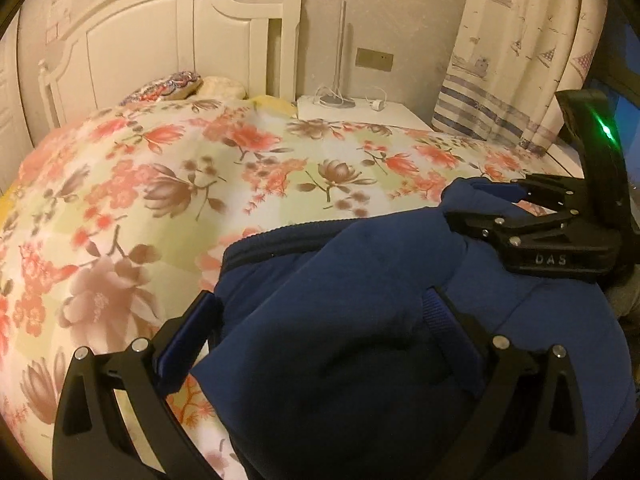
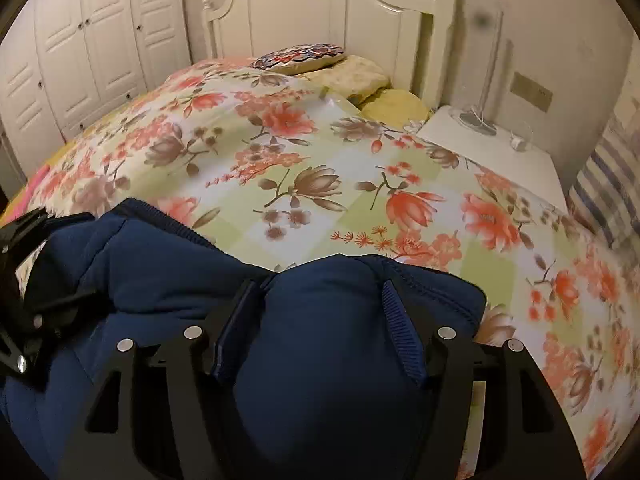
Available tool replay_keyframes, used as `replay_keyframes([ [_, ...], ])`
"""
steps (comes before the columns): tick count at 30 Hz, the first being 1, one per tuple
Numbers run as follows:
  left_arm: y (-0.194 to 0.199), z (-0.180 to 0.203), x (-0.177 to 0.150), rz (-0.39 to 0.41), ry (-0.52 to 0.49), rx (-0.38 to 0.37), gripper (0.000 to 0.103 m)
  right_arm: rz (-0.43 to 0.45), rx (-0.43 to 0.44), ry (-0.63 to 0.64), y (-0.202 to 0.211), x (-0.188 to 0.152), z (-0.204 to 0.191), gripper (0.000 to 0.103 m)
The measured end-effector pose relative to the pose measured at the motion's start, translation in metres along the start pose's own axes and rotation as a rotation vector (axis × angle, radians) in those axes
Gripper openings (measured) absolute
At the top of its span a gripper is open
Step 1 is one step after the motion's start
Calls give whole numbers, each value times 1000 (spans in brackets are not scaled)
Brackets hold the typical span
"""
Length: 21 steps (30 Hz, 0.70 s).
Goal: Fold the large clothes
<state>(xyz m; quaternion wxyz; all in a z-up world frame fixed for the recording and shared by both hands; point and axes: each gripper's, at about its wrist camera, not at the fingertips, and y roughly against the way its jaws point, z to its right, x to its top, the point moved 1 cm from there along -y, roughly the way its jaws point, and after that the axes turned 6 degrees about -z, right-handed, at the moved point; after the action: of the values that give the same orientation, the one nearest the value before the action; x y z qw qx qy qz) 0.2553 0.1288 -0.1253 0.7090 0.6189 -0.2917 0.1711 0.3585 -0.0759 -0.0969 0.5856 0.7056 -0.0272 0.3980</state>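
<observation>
A dark blue garment (image 1: 360, 340) lies bunched on the floral bedspread (image 1: 200, 168) at the near edge. My left gripper (image 1: 320, 320) stands wide open over it, fabric bulging between the fingers; one blue pad (image 1: 184, 340) rests off the cloth's left edge. My right gripper (image 2: 320, 320) is part-way closed around a thick fold of the garment (image 2: 320, 360), its pads (image 2: 400, 332) pressing both sides. The right gripper shows in the left wrist view (image 1: 532, 220), on the garment's far right. The left gripper shows in the right wrist view (image 2: 24, 292) at the left.
A white headboard (image 1: 168, 40) and pillows (image 2: 320, 58) are at the bed's far end. A white nightstand (image 2: 492, 160) with a lamp base and cable is on the right. A curtain (image 1: 520, 48) hangs beyond; wardrobe doors (image 2: 80, 48) are to the left.
</observation>
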Motion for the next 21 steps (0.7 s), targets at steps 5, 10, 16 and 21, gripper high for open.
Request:
replay_keyframes([
  [5,1,2,-1,8,-3,16,101,66,-28,-20,33,4,4,63],
  [10,2,0,-2,6,2,10,101,208,-67,-112,69,-2,25,66],
  [16,1,0,-2,3,6,13,101,56,100,-206,9,-20,46,75],
  [21,1,0,-2,6,8,11,101,85,-136,-25,45,3,6,75],
])
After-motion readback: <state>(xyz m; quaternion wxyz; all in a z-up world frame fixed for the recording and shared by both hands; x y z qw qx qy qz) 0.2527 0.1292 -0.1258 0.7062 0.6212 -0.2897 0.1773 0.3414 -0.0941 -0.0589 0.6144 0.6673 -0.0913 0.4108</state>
